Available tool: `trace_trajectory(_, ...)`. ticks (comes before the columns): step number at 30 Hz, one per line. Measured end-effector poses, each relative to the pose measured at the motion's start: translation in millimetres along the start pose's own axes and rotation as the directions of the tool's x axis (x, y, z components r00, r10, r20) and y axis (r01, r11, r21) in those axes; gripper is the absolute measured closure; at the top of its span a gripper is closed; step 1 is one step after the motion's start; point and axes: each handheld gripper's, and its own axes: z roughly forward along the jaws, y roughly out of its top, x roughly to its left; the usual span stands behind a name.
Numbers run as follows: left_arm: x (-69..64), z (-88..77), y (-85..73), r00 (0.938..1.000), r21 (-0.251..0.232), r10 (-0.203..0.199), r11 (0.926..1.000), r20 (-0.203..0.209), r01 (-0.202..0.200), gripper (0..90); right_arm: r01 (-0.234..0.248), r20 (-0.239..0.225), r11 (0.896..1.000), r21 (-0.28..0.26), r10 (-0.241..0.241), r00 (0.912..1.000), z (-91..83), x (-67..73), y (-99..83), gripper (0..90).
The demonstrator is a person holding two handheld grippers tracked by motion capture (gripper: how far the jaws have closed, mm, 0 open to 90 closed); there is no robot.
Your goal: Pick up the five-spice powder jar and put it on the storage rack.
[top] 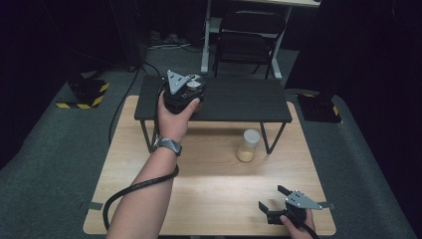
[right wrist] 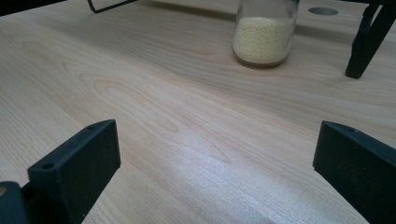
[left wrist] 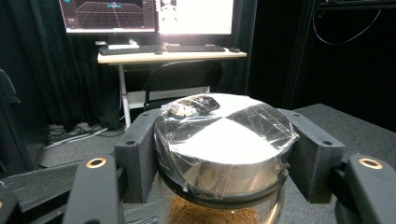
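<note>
The left claw pinches a glass jar by its shiny metal lid. The two black jaws press on the lid from both sides. The lid has clear tape stuck over it, and brown powder shows inside the jar. In the high view, the left claw holds this jar over the left end of the small black shelf that stands on the wooden bench.

The right claw rests low near the front right corner of the bench, spread wide with nothing in it. A second jar with yellow grains stands on the bench, just in front of the shelf and well apart from both claws.
</note>
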Motion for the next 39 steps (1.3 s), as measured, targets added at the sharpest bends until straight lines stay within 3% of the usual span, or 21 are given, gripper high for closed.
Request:
trace_trajectory(7,5.2,2.6,-1.1,0.9994,0.003,-0.03,0.9996,0.018,0.03,33.8,0.001,-0.001,1.0,0.001,-0.001,1.0,0.0,0.0,0.2,0.2)
trace_trajectory(21,8.6,2.7,6.1,0.9993,0.028,-0.015,0.9995,0.033,0.014,33.5,0.001,0.001,1.0,-0.003,-0.001,1.0,-0.8,0.8,-0.8,0.3)
trace_trajectory(24,8.4,2.7,6.0,0.9992,0.036,-0.015,0.9993,0.037,0.013,22.2,0.001,0.002,1.0,-0.001,-0.001,1.0,-0.4,0.8,-0.4,0.2)
trace_trajectory(28,8.6,2.2,2.5,0.9988,0.032,-0.03,0.9991,0.038,0.029,13.9,-0.001,0.004,1.0,-0.004,0.001,1.0,-0.9,1.3,-0.9,0.2)
trace_trajectory(30,7.5,2.2,2.5,0.9991,0.042,-0.028,0.9988,0.032,0.027,4.0,-0.002,0.005,1.0,-0.005,0.002,1.0,-1.1,1.5,-1.1,0.2)
trace_trajectory(39,12.0,-11.6,-1.3,0.9982,0.008,-0.028,0.9996,0.053,0.028,0.5,-0.007,0.003,1.0,-0.004,0.007,1.0,-1.0,0.7,-1.0,0.2)
